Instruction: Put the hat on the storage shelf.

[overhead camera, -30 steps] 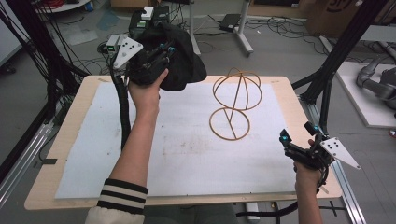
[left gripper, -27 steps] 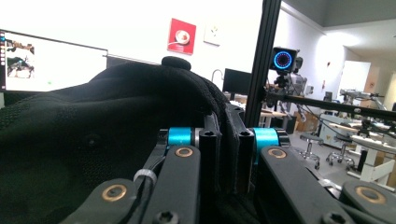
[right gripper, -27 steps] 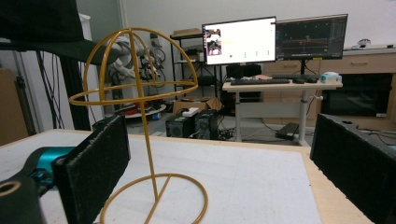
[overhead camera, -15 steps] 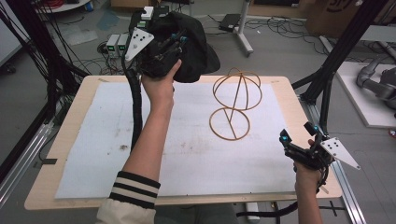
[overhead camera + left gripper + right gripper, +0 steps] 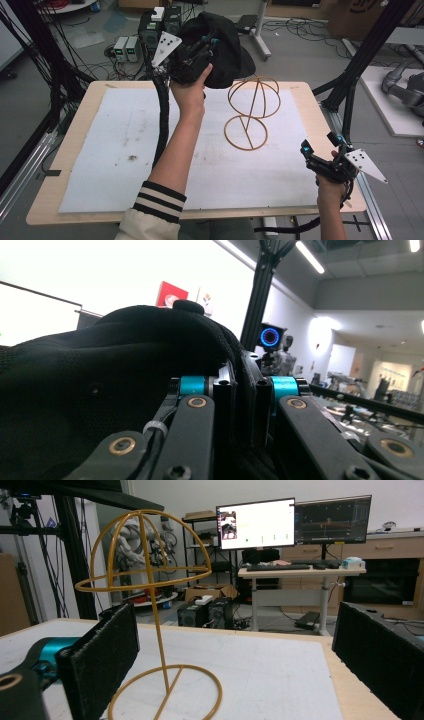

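A: Left gripper (image 5: 209,44) is being kept clamped on the black cap (image 5: 225,47); cap is being carried up toward the wire hat stand (image 5: 252,107) beside it.
B: Right gripper (image 5: 320,152) is being held open, idle, well apart. Placement is being approached.

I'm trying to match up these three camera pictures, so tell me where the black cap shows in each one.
High view: black cap at top centre, pinched by the left gripper, just left of the gold wire hat stand.
Left gripper view: cap across the left and centre, between the jaws.
Right gripper view: not in it.
Shared landmark: the hat stand.
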Available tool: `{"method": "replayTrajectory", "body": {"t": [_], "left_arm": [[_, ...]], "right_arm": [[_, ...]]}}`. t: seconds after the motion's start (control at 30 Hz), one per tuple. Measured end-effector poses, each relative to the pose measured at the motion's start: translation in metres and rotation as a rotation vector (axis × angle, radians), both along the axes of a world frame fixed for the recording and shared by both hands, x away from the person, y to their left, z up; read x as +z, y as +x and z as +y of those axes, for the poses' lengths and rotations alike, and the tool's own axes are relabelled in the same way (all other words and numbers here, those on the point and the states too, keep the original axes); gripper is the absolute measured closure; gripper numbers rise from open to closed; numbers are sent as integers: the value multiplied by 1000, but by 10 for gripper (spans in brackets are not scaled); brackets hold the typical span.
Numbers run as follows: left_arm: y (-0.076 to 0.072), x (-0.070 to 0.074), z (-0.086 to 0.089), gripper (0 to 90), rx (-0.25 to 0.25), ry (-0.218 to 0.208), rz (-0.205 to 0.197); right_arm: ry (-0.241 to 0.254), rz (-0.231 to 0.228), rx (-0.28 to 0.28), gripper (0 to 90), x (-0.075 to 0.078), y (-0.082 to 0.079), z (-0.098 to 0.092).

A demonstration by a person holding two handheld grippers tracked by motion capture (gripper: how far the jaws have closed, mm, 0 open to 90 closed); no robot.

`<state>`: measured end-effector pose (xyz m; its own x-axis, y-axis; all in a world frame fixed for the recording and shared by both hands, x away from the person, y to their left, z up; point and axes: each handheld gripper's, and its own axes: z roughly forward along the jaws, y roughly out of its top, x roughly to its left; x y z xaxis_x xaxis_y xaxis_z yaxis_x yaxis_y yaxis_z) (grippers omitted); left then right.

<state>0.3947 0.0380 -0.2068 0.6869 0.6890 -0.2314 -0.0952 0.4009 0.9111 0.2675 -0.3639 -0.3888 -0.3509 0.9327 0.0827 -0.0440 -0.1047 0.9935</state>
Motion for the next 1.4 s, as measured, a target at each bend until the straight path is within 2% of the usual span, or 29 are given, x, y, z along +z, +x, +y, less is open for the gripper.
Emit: {"method": "replayTrajectory", "body": {"t": [0.17,0.33,0.53,0.7,0.9,0.93,1.07,1.13,1.27,1.4], "left_arm": [[1,-1,-9,850,-37,-27,-6],[2,-6,-25,850,-54,-7,6],[2,-11,-40,850,-85,-7,16],[3,-19,-58,849,-110,39,32],[1,-26,-75,849,-120,121,23],[1,-28,-78,848,-119,154,28],[1,-33,-82,840,-111,183,41],[4,-37,-82,828,-107,182,50],[7,-43,-82,582,-73,197,73],[7,-43,-78,478,-58,191,49]], "right_arm": [[5,3,-6,44,0,-3,-3],[3,2,-9,44,0,-4,-5],[3,-1,-13,44,1,-5,-6],[4,-3,-9,44,2,-5,-6],[6,-7,-16,44,1,-5,-9],[6,-7,-15,44,2,-5,-9],[12,-2,-12,44,2,-6,-8],[13,-3,-13,44,3,-6,-8],[8,-11,-16,44,3,-6,-10],[4,-8,-15,44,2,-5,-9]]}}
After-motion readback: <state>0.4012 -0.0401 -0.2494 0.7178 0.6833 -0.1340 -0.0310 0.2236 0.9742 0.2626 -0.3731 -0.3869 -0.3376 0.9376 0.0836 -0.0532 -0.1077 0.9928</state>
